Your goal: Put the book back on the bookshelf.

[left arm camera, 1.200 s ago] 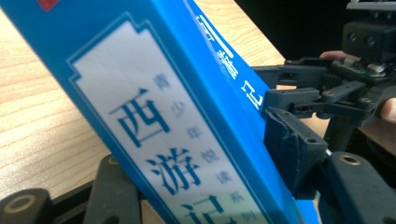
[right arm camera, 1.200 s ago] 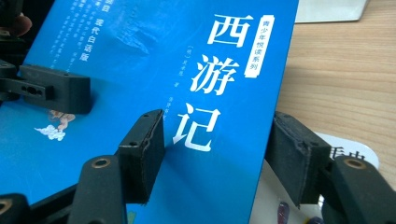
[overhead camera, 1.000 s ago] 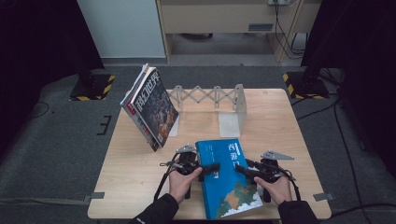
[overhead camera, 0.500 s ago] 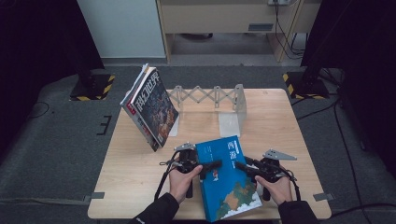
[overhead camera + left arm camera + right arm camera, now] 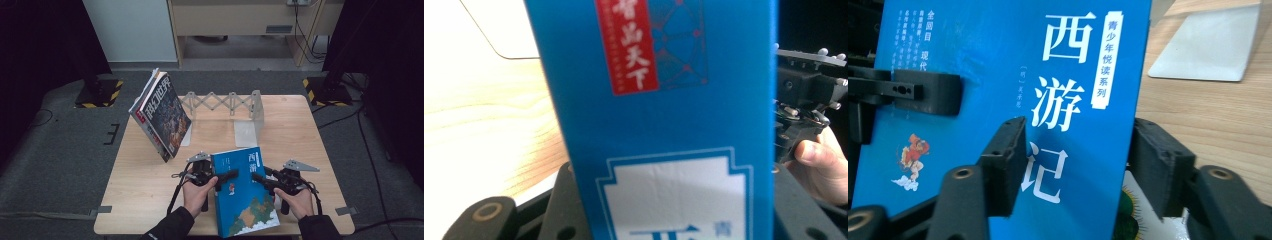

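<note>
From above, we see a blue book (image 5: 243,192) at the table's (image 5: 150,200) near edge, a leaning stack of magazines (image 5: 162,112) and a folding rack (image 5: 225,102) behind it. Our left gripper (image 5: 227,176) and right gripper (image 5: 260,178) reach in level from either side, jaws astride the book's edges.

In the left gripper view the book's back cover (image 5: 674,100) blocks almost everything; the jaws have just been closing on it.

In the right gripper view one pad lies on the front cover (image 5: 998,60), the other behind the edge; these jaws have just been opening. Whether they press we cannot tell.
</note>
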Tool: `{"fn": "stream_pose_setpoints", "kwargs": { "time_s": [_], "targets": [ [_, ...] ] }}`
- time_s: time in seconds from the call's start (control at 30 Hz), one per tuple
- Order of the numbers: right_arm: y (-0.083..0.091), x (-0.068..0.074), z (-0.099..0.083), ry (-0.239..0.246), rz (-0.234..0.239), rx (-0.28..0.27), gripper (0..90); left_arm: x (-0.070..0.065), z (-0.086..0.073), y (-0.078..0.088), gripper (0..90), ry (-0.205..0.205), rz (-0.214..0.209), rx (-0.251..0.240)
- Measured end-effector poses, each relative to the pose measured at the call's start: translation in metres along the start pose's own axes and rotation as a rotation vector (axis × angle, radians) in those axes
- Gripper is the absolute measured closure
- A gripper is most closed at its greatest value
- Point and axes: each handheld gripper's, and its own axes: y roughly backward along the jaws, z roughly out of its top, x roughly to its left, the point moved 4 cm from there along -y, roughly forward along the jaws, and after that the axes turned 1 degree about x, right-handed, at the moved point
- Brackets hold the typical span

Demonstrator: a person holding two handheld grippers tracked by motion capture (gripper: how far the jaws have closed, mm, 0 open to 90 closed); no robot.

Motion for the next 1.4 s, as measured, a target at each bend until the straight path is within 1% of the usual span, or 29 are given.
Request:
{"fn": "stream_pose_setpoints", "kwargs": {
  "time_s": [0.1,0.3,0.4,0.57,0.63,0.73,0.83,0.97,1.07,1.13,1.17,1.2,1.27,1.4],
  "targets": [
    [0.001,-0.001,0.0,-0.012,-0.001,-0.01,46.1,0.0,0.0,-0.001,56.3,-0.004,-0.002,0.0],
    [0.001,-0.001,0.0,-0.009,-0.003,-0.011,46.6,0.0,0.0,-0.004,54.1,-0.002,-0.007,-0.003],
    [0.001,-0.001,0.001,-0.003,-0.003,-0.008,46.6,0.0,0.001,-0.006,53.1,0.006,-0.009,0.0],
    [0.002,-0.002,0.001,0.003,-0.01,-0.004,46.8,0.002,0.002,-0.007,53.9,0.015,-0.014,0.007],
    [0.002,-0.002,0.001,0.005,-0.008,-0.003,46.8,0.002,0.002,-0.007,56.3,0.031,-0.011,0.006],
    [0.003,-0.003,0.003,0.014,-0.002,-0.008,47.4,0.001,0.004,-0.006,58.1,0.032,-0.015,0.005],
    [0.004,-0.002,0.004,0.022,0.01,-0.02,47.4,-0.001,0.007,-0.003,58.9,0.019,-0.017,0.012],
    [0.005,0.0,0.007,0.025,0.045,-0.047,46.1,-0.008,0.014,0.004,60.0,-0.006,-0.031,0.01],
    [0.008,0.001,0.01,0.005,0.082,-0.071,42.2,-0.016,0.02,0.01,60.5,-0.037,-0.041,0.001],
    [0.011,0.001,0.013,-0.005,0.097,-0.089,41.1,-0.022,0.024,0.015,60.6,-0.06,-0.048,-0.004],
    [0.013,0.0,0.014,-0.009,0.106,-0.103,40.2,-0.023,0.025,0.016,60.6,-0.065,-0.049,-0.004],
    [0.014,0.0,0.015,-0.01,0.107,-0.113,39.9,-0.025,0.028,0.02,60.6,-0.077,-0.049,-0.007],
    [0.017,-0.001,0.017,-0.015,0.102,-0.129,37.8,-0.027,0.031,0.024,60.6,-0.089,-0.046,-0.015],
    [0.022,-0.006,0.019,-0.01,0.069,-0.144,36.6,-0.028,0.038,0.033,60.6,-0.099,-0.041,-0.033]
  ]
}}
